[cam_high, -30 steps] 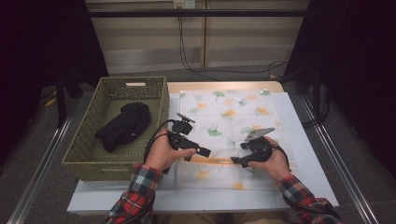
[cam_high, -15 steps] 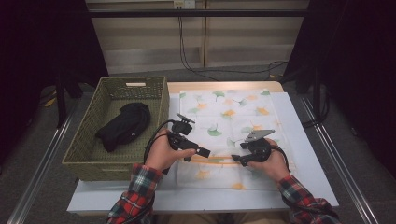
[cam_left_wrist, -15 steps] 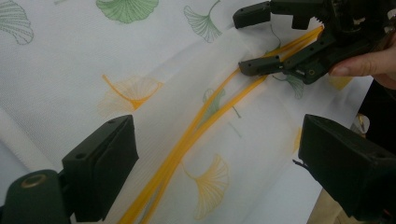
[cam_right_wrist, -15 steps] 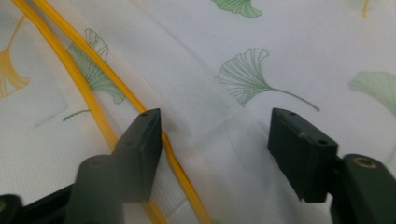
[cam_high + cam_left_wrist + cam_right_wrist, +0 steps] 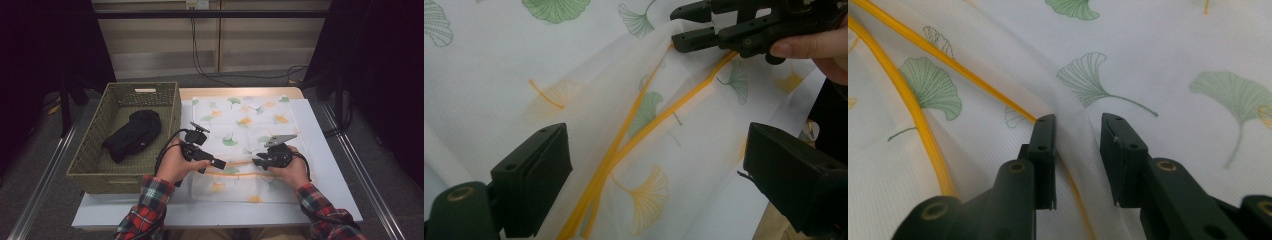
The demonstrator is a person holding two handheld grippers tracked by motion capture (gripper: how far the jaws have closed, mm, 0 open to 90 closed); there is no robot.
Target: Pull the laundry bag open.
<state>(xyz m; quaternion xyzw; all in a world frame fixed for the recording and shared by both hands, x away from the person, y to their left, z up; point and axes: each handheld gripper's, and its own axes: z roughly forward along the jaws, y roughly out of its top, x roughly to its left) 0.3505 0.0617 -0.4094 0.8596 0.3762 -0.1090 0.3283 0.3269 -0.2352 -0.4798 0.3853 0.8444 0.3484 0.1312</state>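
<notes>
Cloth: a white cloth (image 5: 240, 125) printed with green and orange ginkgo leaves lies spread over the middle of the table (image 5: 325, 150), centre of the high view; its near part is folded back, so that its orange-trimmed edge (image 5: 235, 163) runs across between the two grippers.
Left gripper: the left gripper (image 5: 215, 163) sits left of centre, jaws wide apart and holding nothing; in its own view the orange edge (image 5: 624, 145) runs up between them.
Right gripper: the right gripper (image 5: 1077, 150), right of centre in the high view, has just been closing; its jaws stand narrow around a raised fold of the cloth (image 5: 1073, 130), a little daylight left at either side.
Basket: a woven green basket (image 5: 172, 107) at the left holds a black bundle (image 5: 132, 134); its right rim lies just beside the cloth's left edge.
Open room: a bare strip of table runs along the right and along the bottom of the cloth.
</notes>
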